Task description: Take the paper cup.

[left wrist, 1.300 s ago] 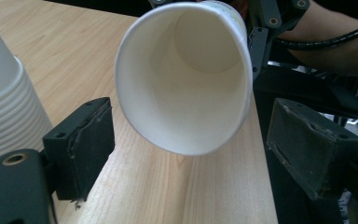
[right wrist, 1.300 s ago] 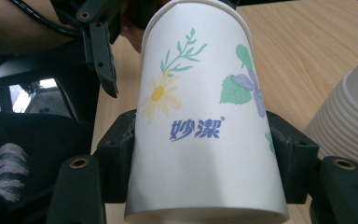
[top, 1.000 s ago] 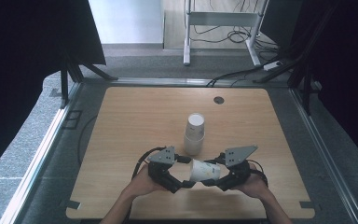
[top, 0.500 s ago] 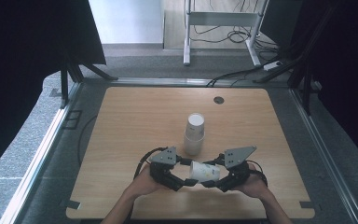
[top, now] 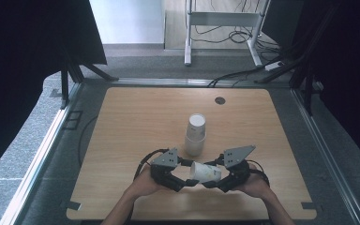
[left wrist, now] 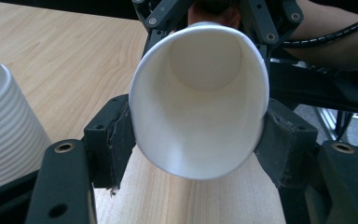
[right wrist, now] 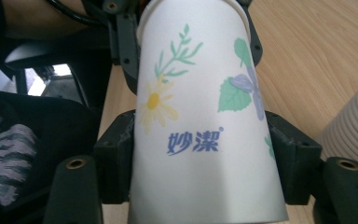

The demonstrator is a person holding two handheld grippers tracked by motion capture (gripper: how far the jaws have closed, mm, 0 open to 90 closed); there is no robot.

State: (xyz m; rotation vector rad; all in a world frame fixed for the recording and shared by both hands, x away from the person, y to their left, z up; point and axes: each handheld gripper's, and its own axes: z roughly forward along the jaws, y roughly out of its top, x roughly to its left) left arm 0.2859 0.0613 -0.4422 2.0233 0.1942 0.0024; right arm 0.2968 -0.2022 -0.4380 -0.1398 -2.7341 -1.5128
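Note:
A white paper cup (top: 205, 172) printed with flowers lies level between my two grippers, just above the wooden table (top: 145, 117) near its front edge. My left gripper (top: 187, 180) is shut on the cup's open mouth end. In the left gripper view its pads (left wrist: 114, 140) press the rim of the cup (left wrist: 200, 98) into an oval. My right gripper (top: 215, 182) holds the bottom end. Its pads (right wrist: 119, 154) touch both sides of the cup (right wrist: 200, 121), and its jaws have just been opening slightly with the cup between them.
A stack of white ribbed cups (top: 196, 133) stands upright just behind the grippers, close to the held cup; the same stack (left wrist: 4, 126) shows at the left of the left gripper view. A small dark disc (top: 220, 100) lies on the table farther back. Black curtains hang on both sides.
The left gripper's jaws have drawn in onto the cup's open end. Both hands and the cup stay in the same spot.

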